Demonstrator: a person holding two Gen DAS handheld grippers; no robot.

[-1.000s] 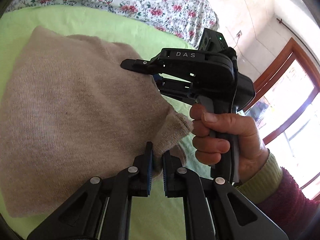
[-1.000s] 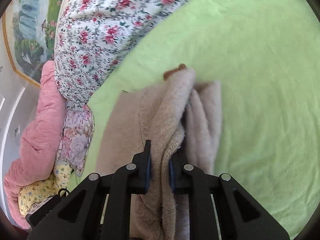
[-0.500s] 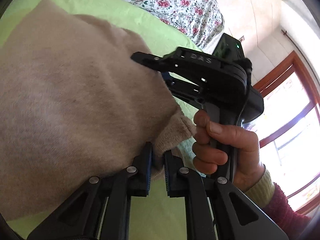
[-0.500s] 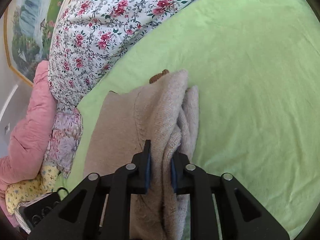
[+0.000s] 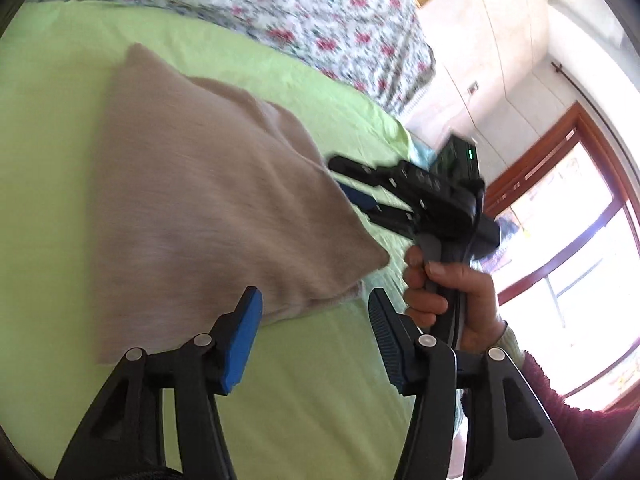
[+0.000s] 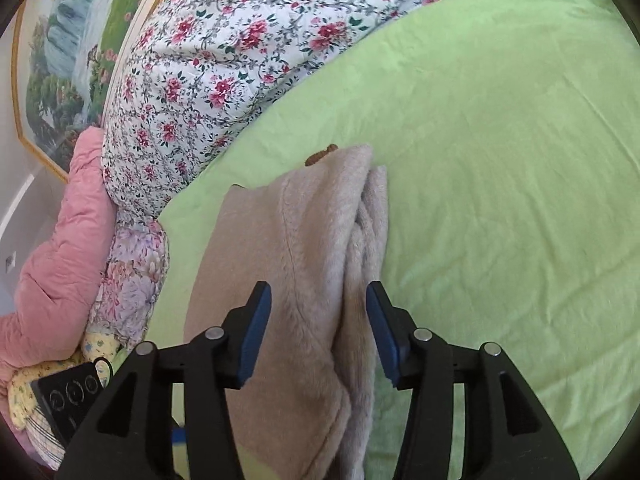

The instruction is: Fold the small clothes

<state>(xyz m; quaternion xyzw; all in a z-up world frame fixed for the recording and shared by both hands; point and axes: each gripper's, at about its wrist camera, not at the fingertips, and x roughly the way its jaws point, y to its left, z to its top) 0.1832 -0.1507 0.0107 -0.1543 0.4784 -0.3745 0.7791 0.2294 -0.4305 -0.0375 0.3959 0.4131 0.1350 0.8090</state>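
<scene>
A folded beige knit garment (image 5: pixel 208 216) lies on the green bed sheet (image 5: pixel 320 380). My left gripper (image 5: pixel 316 316) is open and empty, its jaws wide apart just in front of the garment's near corner. The right gripper's body shows in the left wrist view (image 5: pixel 424 196), held by a hand beside the garment's right edge. In the right wrist view my right gripper (image 6: pixel 320 312) is open, its jaws standing either side of the garment's (image 6: pixel 304 280) folded edge without closing on it. A small brown tag (image 6: pixel 320 156) sticks out at the garment's far end.
A floral quilt (image 6: pixel 248 52) lies along the far side of the green sheet (image 6: pixel 500 200). A pink cushion (image 6: pixel 52 264) and patterned pillows sit at the left. A framed landscape painting (image 6: pixel 60 60) hangs behind. A wood-framed window (image 5: pixel 580 240) is at the right.
Both grippers have opened and let go of the garment, which now lies folded flat on the sheet. The left gripper has pulled back a little from its corner.
</scene>
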